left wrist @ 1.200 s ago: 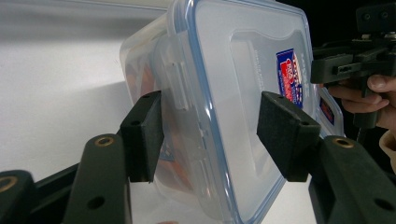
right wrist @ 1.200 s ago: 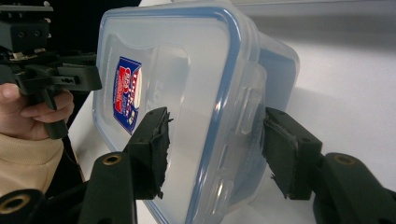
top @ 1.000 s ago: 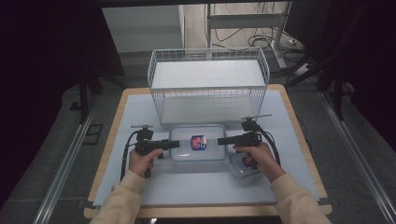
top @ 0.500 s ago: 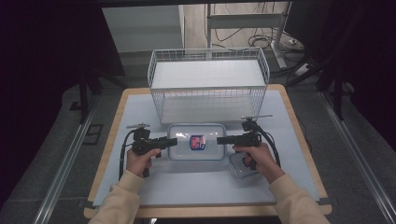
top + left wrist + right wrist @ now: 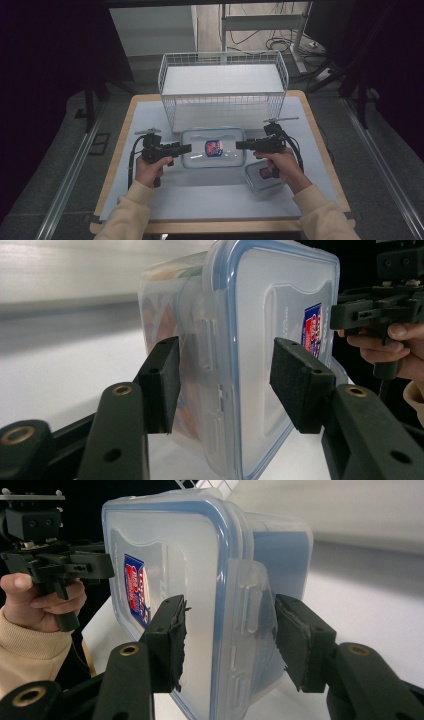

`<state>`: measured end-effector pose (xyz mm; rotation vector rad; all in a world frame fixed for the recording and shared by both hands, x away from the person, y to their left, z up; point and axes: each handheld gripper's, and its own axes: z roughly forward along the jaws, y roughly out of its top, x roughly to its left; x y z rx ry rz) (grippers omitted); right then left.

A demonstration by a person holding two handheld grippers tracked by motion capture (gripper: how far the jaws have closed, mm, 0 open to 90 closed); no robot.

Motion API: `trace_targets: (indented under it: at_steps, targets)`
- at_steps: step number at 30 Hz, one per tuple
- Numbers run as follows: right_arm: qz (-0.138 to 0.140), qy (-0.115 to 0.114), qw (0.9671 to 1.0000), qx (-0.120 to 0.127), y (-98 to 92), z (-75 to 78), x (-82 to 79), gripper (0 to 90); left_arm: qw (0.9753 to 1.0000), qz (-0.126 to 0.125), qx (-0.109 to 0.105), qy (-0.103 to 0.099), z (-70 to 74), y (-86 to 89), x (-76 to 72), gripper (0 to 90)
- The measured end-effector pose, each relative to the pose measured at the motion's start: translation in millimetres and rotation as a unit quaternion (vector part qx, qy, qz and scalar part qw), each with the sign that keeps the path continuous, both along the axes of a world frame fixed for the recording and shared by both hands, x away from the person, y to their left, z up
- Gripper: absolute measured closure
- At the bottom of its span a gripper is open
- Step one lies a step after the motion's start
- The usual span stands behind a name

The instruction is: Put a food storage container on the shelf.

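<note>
Both claws closed in on large container ends since earlier frames. Left claw and right claw each wide, straddling side latch, pads not yet clamped. Container flat on table, between claws. Judgement: two-handed lift next.

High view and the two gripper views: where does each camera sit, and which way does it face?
High view: above the person's side, looking forward and down at the table; forearms and both hands show.
Left gripper view: rides the left tool, facing the large container; its open jaws show.
Right gripper view: rides the right tool, facing the opposite end.
Shared: the container's red-blue label.
</note>
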<state>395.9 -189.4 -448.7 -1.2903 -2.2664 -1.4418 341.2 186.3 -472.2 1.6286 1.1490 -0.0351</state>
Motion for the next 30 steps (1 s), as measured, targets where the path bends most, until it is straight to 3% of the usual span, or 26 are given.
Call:
trace_targets:
  at_steps: [13,30]
  targets:
    - [0.000,-0.029,0.9995,0.010,-5.0,23.0,-0.7,49.9,0.9998,0.000,0.003,-0.021,22.5,-3.4,2.4,46.9]
    - [-0.003,-0.091,0.9956,0.022,-13.5,73.1,-2.2,49.9,0.9971,-0.004,-0.004,-0.075,73.5,-8.8,6.5,47.8]
